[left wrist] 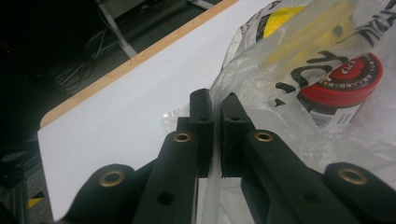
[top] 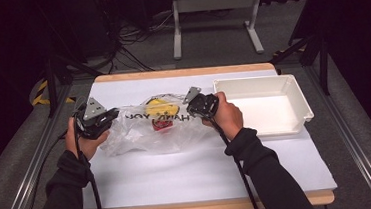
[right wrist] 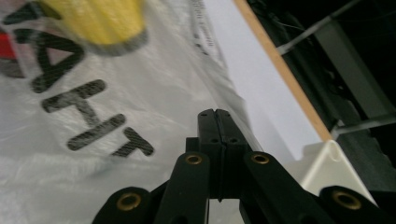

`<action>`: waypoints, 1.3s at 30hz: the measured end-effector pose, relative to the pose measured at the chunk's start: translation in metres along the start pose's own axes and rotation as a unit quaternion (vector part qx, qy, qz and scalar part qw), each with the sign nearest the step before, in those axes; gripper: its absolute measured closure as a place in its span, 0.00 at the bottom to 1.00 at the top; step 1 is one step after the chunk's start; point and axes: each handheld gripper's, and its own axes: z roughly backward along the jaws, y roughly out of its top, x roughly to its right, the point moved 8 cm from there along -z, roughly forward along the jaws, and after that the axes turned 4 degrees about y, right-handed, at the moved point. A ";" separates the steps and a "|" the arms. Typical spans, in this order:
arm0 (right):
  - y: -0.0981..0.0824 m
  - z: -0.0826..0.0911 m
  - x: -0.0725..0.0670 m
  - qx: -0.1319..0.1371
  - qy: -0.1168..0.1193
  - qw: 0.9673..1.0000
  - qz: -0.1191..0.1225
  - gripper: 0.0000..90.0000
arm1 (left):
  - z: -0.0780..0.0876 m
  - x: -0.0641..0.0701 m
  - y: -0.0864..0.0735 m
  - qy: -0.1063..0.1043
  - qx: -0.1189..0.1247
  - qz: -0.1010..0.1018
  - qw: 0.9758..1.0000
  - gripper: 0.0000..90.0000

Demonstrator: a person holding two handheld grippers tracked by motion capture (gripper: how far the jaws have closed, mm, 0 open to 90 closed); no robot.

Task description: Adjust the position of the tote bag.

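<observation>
A clear plastic bag (top: 143, 133) with black lettering lies on the white table top (top: 203, 168). Inside it are a red-lidded can (top: 161, 124) and a yellow item (top: 156, 107). My left gripper (top: 114, 115) is at the bag's left edge. In the left gripper view its jaws (left wrist: 217, 100) are shut on a fold of the bag (left wrist: 289, 60), with the can (left wrist: 341, 79) just beyond them. My right gripper (top: 190, 108) is at the bag's right edge. In the right gripper view its jaws (right wrist: 218, 114) are shut on the edge of the bag (right wrist: 93, 163).
A white empty bin (top: 257, 80) stands at the right of the table, close to the right hand; its corner (right wrist: 327, 163) appears in the right gripper view. A wooden table edge (top: 186, 72) runs along the back. Cables and a stand lie on the floor beyond.
</observation>
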 end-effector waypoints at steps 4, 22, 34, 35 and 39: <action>0.000 0.006 0.009 0.013 -0.027 0.999 -0.015 1.00 | 0.003 -0.002 -0.002 0.006 -0.004 -0.006 1.000 0.93; 0.032 0.037 -0.046 0.072 0.119 0.989 0.055 0.88 | 0.008 0.010 0.005 -0.014 0.001 -0.013 1.000 0.99; 0.027 0.009 -0.074 -0.019 0.149 0.984 0.098 0.44 | 0.014 0.008 0.016 -0.006 0.019 -0.012 1.000 1.00; 0.027 0.009 -0.074 -0.019 0.149 0.984 0.098 0.44 | 0.014 0.008 0.016 -0.006 0.019 -0.012 1.000 1.00; 0.020 -0.004 -0.064 -0.038 0.103 0.989 0.097 0.71 | 0.015 0.008 0.018 -0.011 0.024 -0.015 1.000 1.00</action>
